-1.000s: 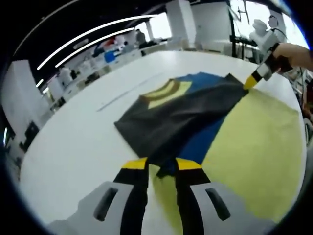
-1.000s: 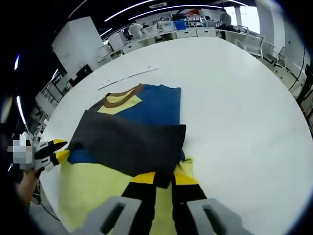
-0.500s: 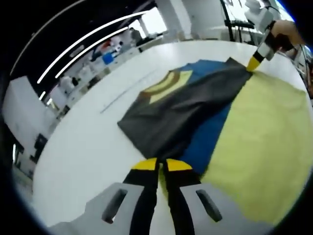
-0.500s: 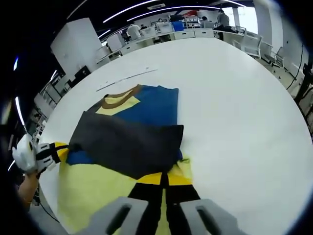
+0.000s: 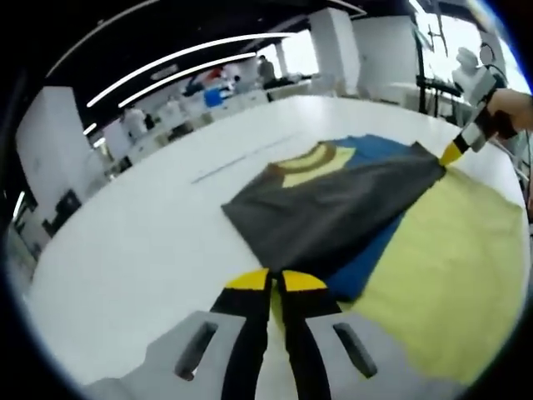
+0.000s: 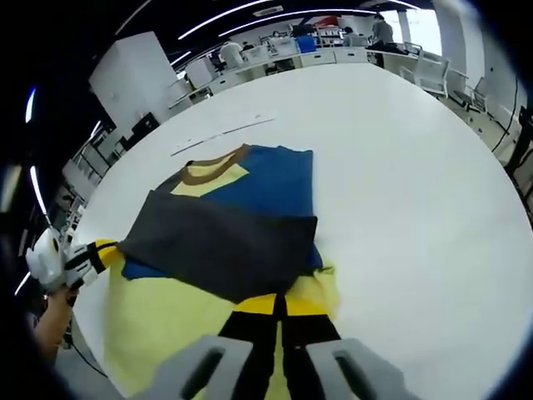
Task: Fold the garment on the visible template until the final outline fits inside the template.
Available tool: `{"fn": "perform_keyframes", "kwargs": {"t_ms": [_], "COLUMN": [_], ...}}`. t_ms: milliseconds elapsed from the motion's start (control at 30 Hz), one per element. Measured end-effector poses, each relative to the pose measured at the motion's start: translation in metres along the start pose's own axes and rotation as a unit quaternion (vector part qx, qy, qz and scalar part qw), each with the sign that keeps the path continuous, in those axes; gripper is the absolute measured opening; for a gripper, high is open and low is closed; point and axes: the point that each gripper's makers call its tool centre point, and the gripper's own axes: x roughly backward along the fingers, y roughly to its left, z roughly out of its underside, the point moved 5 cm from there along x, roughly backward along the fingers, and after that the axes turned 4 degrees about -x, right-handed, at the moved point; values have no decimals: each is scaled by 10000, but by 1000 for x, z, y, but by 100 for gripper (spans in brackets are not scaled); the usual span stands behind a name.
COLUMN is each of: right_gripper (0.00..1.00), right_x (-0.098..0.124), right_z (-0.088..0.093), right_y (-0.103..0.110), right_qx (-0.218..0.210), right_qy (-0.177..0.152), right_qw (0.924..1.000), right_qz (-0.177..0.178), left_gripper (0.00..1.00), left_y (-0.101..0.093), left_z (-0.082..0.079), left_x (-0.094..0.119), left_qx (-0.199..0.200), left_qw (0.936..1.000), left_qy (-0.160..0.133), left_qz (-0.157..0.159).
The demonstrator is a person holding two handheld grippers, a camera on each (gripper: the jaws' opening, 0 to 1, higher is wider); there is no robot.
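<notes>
A colour-block shirt lies on the white table (image 5: pixel 125 250). Its dark grey layer (image 5: pixel 333 212) is folded over a blue part (image 5: pixel 371 254), beside a yellow part (image 5: pixel 441 275) and a brown collar (image 5: pixel 312 157). My left gripper (image 5: pixel 275 279) is shut on the near corner of the grey and blue fold. In the right gripper view the shirt (image 6: pixel 225 242) spreads ahead, and my right gripper (image 6: pixel 279 304) is shut on its near edge where grey meets yellow. The left gripper (image 6: pixel 98 252) pinches the grey layer's left corner there. The right gripper (image 5: pixel 454 152) holds the far corner in the left gripper view.
A thin dark line (image 6: pixel 221 133) is marked on the table beyond the collar. Desks, people and a white cabinet (image 6: pixel 133 79) stand past the far edge. White chairs (image 6: pixel 429 75) sit at the right rim. A hand (image 5: pixel 512 108) holds the other gripper.
Both pairs of jaws have closed on the shirt's edge; a second ago each stood slightly apart. The grey fold has shifted a little toward the collar.
</notes>
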Motion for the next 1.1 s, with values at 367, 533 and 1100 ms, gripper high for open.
{"fn": "perform_keyframes", "kwargs": {"t_ms": [367,533,1100], "right_gripper": [0,0,0], "right_x": [0,-1,6], "right_z": [2,3,0], "right_y": [8,11,10], "right_qx": [2,17,191], "right_qy": [73,101,243], "right_qw": [9999,9999,9995], "right_qz": [-105,-110,-77], "left_gripper": [2,2,0], "left_y": [6,7,7], "left_z": [10,15,25], "left_x": [1,0,3], "left_qx": [100,139,19], "left_qw": [9999,9997,9996], "left_qy": [45,115,285], "left_qz": [-119,-148,-89]}}
